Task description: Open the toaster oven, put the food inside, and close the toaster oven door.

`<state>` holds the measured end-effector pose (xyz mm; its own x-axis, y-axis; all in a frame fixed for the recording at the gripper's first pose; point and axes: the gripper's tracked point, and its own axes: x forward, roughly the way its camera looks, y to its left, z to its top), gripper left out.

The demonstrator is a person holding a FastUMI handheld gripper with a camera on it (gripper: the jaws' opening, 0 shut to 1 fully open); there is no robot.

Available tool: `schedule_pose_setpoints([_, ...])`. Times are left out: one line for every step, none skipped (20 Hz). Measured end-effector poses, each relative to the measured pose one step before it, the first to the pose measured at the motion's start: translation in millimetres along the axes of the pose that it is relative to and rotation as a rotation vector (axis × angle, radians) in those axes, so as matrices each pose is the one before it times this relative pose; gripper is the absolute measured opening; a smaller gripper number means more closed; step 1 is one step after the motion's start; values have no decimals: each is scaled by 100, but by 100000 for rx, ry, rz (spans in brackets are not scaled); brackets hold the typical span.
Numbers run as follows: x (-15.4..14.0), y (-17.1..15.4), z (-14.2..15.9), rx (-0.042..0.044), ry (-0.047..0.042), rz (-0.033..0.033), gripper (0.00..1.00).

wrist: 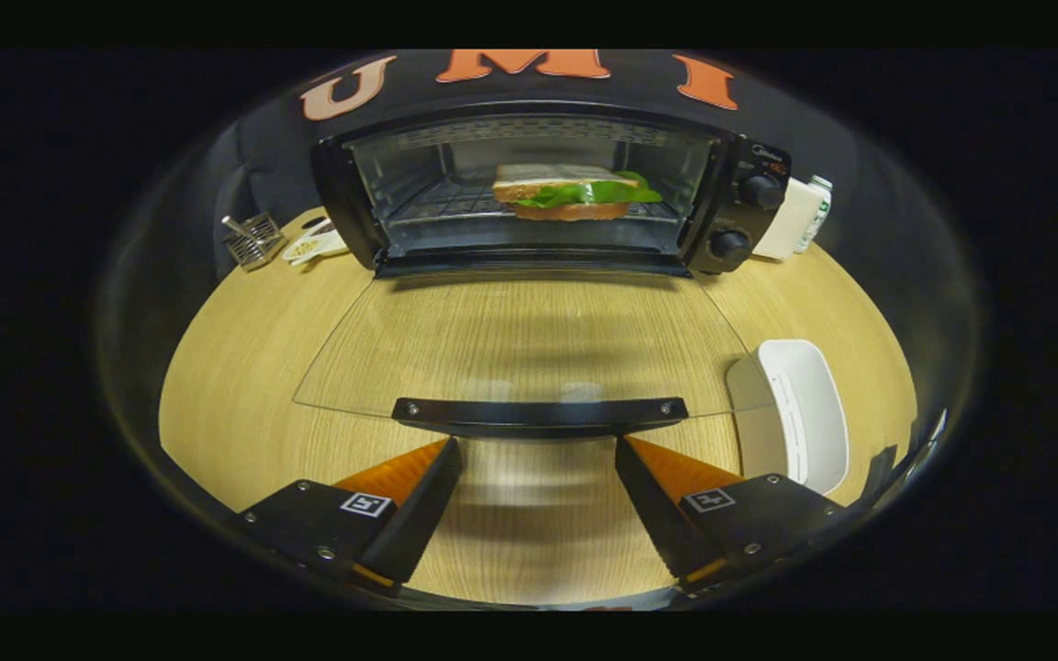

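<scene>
A black toaster oven (547,188) stands at the back of the wooden table with its glass door (520,344) folded down flat toward me. A sandwich (575,191) with green lettuce lies on the rack inside. The door's black handle (538,413) runs crosswise just ahead of my fingertips. My gripper (538,454) is open, its two fingers (419,487) spread wide just below the handle with nothing between them; whether the tips touch the handle I cannot tell.
A white dish (804,413) lies on the table to the right of the door. A wire basket (253,240) and a small white dish (313,246) sit left of the oven. A white container (791,220) and a bottle (818,211) stand to its right.
</scene>
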<state>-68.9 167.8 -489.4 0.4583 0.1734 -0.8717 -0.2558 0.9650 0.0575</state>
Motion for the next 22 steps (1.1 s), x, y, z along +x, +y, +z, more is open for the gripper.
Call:
schedule_pose_setpoints([-306, -7, 256, 0, -1112, 64, 99])
schedule_pose_setpoints([-323, -86, 340, -162, -1195, -66, 100])
schedule_pose_setpoints([-326, -16, 306, 157, -901, -1, 100])
schedule_pose_setpoints([-326, -46, 306, 57, -635, 85, 100])
schedule_pose_setpoints([-334, 70, 402, 184, -441, 22, 100])
schedule_pose_setpoints([-363, 15, 393, 21, -849, -96, 100])
schedule_pose_setpoints([-431, 25, 559, -73, -1300, -177, 100])
schedule_pose_setpoints([-413, -32, 538, -105, -1596, -290, 100])
schedule_pose_setpoints([-463, 16, 597, 124, -1583, -260, 100])
schedule_pose_setpoints([-436, -42, 787, 219, -1670, -329, 100])
schedule_pose_setpoints([-296, 52, 684, 68, -1399, -229, 100])
schedule_pose_setpoints([-244, 41, 709, 25, -1324, -182, 100])
schedule_pose_setpoints([-199, 65, 842, -71, -1476, -177, 100])
schedule_pose_setpoints([-36, -69, 868, -167, -1349, -366, 100])
schedule_pose_setpoints([-101, -42, 851, 71, -1649, -624, 100])
schedule_pose_setpoints([-88, -191, 831, 227, -1734, -382, 100])
schedule_pose_setpoints([4, 37, 917, 188, -1704, -260, 100])
schedule_pose_setpoints([-28, -126, 870, 0, -1348, -283, 100])
schedule_pose_setpoints([-27, 304, 817, -43, -1448, -56, 100])
schedule_pose_setpoints([231, 33, 746, 8, -1203, 84, 100])
schedule_pose_setpoints([167, 15, 663, 230, -1146, 67, 100])
schedule_pose_setpoints([236, 14, 649, 473, -1140, 50, 100])
